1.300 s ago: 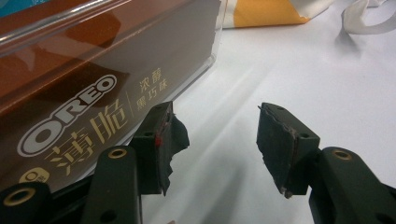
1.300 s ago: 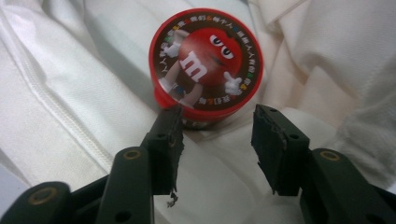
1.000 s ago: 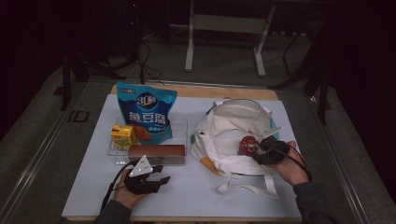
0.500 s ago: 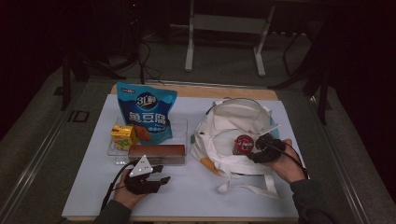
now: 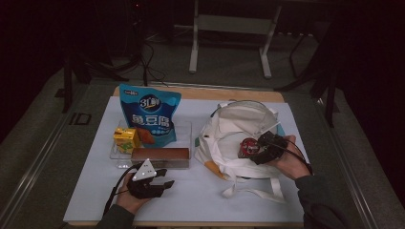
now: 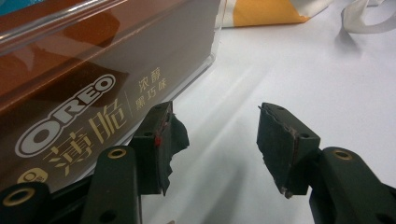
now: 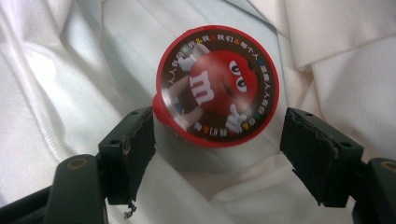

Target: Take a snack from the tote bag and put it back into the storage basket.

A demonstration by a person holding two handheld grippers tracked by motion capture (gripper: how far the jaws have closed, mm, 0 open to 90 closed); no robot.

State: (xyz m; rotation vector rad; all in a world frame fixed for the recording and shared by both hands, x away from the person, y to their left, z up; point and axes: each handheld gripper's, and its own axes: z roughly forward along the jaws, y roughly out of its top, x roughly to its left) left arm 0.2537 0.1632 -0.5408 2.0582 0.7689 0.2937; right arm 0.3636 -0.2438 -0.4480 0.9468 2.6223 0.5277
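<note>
Right gripper [image 7: 217, 140] releasing candy tub [image 7: 217, 84] into bag [image 5: 229, 129].
Both grippers' jaws apart, right just opening; tub may roll off the folds.

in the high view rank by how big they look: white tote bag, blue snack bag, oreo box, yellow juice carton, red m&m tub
1. white tote bag
2. blue snack bag
3. Oreo box
4. yellow juice carton
5. red M&M tub
The last two look close in size; the tub is partly hidden by the right gripper, so that order is unsure.
</note>
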